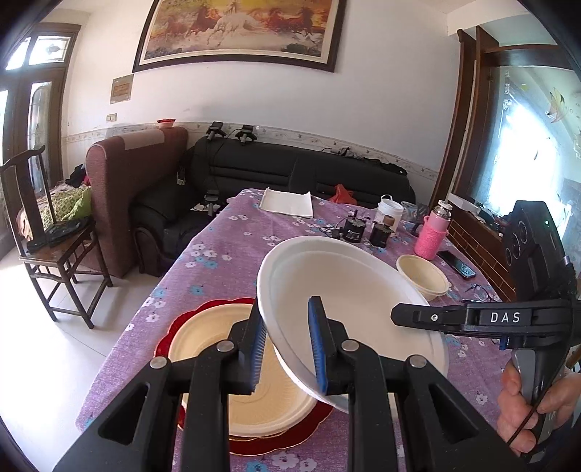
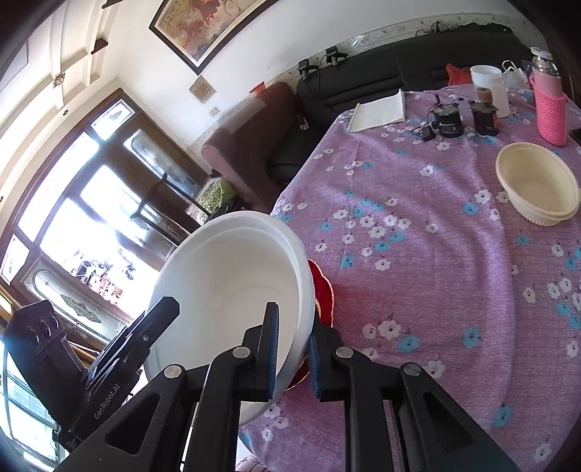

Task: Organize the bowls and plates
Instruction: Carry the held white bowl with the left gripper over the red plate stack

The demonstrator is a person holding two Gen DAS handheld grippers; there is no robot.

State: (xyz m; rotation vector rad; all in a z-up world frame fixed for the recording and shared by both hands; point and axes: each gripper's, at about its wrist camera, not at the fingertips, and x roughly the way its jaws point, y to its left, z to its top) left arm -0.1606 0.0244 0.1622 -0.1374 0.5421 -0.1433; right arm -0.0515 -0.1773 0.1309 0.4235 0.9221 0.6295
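Two grippers meet on one white bowl (image 1: 348,308) above the table; going from the left, a dark wooden chair (image 1: 40,232) stands on the pale floor, then a brown armchair (image 1: 130,188) and a black sofa (image 1: 297,170) along the far wall beneath a framed horse painting (image 1: 236,32); on the purple flowered tablecloth (image 1: 218,261), near its left edge, a red scalloped plate (image 1: 174,326) lies flat with a cream plate (image 1: 214,337) resting inside it; the left gripper (image 1: 287,345) pinches the near rim of the white bowl, one blue pad (image 1: 257,348) outside the wall and the other inside, and the bowl hangs tilted just above the cream plate, clear of it as far as I can tell; the right gripper (image 2: 292,357) clamps the same white bowl (image 2: 232,287) at its rim from the other side, a finger on each face of the wall, and a hand (image 1: 530,403) grips its handle; further right a cream bowl (image 1: 423,276) sits alone on the cloth, well apart from the plates; behind it stand a folded white cloth (image 1: 287,203), two small black devices (image 1: 354,228), a white tub (image 1: 390,210) and a pink-sleeved flask (image 1: 434,232); a dark phone (image 1: 457,263) lies near the right edge.
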